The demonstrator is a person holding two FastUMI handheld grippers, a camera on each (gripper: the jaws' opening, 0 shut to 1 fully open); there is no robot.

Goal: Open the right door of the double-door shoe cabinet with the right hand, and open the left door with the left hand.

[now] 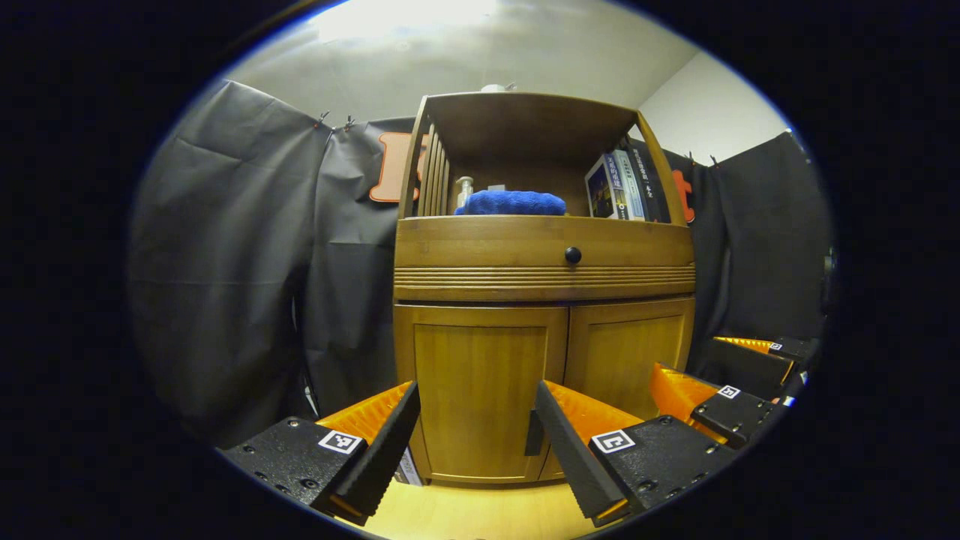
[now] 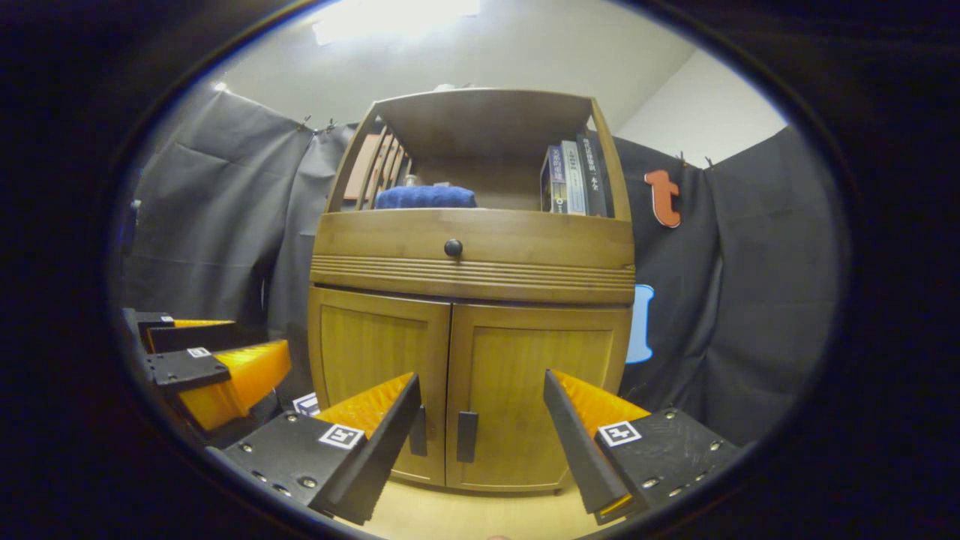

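One cabinet [image 2: 465, 300]: two shut doors, two handles [image 2: 466, 436] at 6 o'clock, one knob [image 2: 453, 247], three books [image 2: 574, 180] with unreadable spines at 1 o'clock. Left hand-held gripper [image 1: 476, 442] and right hand-held gripper [image 2: 480, 442] both hang spread, touching nothing.

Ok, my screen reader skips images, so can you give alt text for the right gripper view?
A wooden shoe cabinet with both doors shut, right door and left door, faces the open right gripper. The left gripper shows at the left edge.

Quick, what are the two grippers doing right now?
Left gripper: open, holding nothing, facing the closed left door.
Right gripper: open, holding nothing.
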